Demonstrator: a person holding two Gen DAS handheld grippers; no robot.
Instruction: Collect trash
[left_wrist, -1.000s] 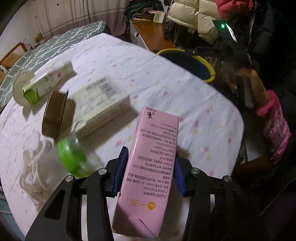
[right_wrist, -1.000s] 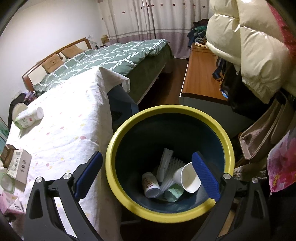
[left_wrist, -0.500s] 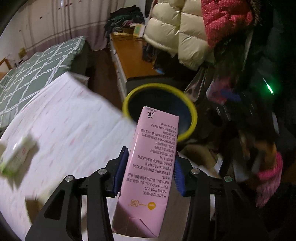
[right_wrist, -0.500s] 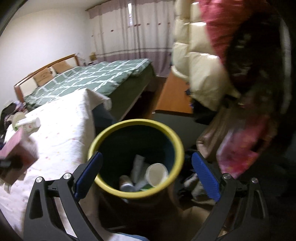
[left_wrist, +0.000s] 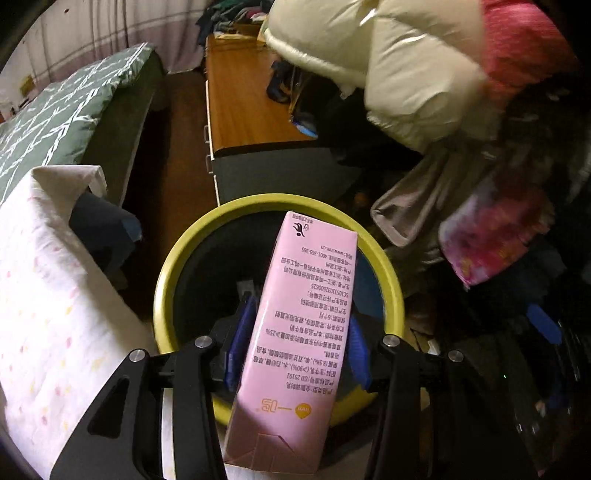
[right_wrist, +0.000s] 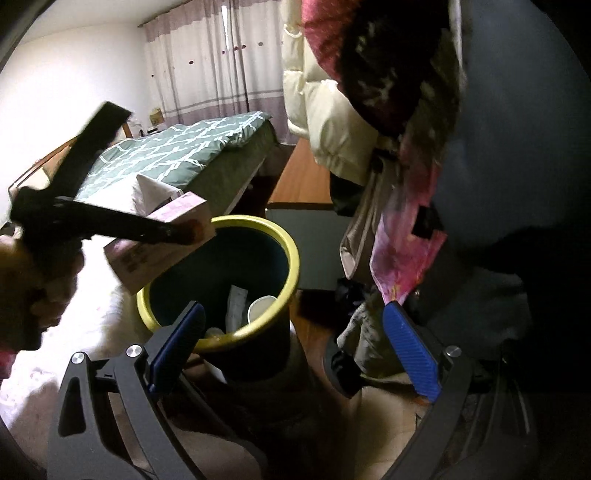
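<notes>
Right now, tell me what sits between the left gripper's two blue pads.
The pink carton fills the gap: the left gripper clamps it on both sides, above the yellow-rimmed bin. The left wrist view shows this.

Dim fisheye frames, blown-out left, blurred edges

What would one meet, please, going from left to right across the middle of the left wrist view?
Tablecloth → yellow bin rim → pink carton → pink floral bag.
</notes>
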